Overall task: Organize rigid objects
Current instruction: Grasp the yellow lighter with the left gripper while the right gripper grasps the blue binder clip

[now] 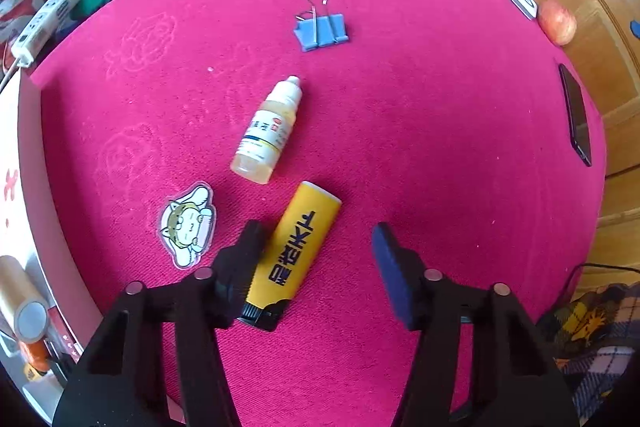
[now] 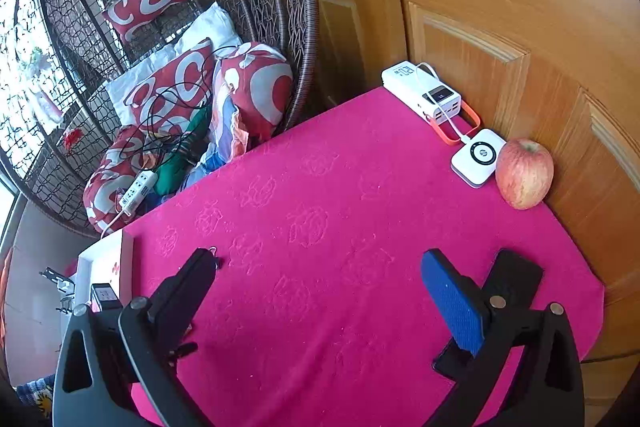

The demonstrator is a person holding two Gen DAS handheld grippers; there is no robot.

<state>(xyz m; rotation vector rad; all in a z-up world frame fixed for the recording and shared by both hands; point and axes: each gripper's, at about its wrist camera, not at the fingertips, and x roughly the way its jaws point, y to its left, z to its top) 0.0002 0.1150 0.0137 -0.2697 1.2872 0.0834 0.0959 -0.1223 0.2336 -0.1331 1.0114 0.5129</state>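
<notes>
- Step in hand, as I read it: left gripper point(image 1: 320, 247) closing in on the yellow tube point(image 1: 296, 247) lying on the pink cloth point(image 1: 440, 147) to pick it up.
- Left fingers spread apart, nothing pinched yet. Tube lies between them but hard against the left finger point(image 1: 244, 251); right blue pad point(image 1: 390, 267) stands apart from it with bare cloth in the gap.
- Tube lies tilted, capped black end at 7 o'clock, rounded end at 1 o'clock. It's off-centre in the jaws, so shifting the gripper toward 9 o'clock before squeezing would likely give an even grip.
- Squeezing as it stands would probably push or roll the tube across the cloth rather than clamp it squarely; rolling the wrist to square the pads to the tube's long sides should help.
- Grip the yellow middle, not the black cap end; the body looks smooth and round, so slip is possible.
- Dropper bottle point(image 1: 268, 133) lies just beyond the tube at 11 o'clock, near but not touching; keep the left finger clear of it.
- Blue binder clip point(image 1: 322, 27) further off at 12 o'clock, cartoon sticker point(image 1: 188, 225) at 9 o'clock of the tube; both out of the way.
- Right gripper point(image 2: 320, 291) hovers over bare cloth, fingers spread wide, holding nothing; apple point(image 2: 524, 173) at its 2 o'clock by the wooden door.
</notes>
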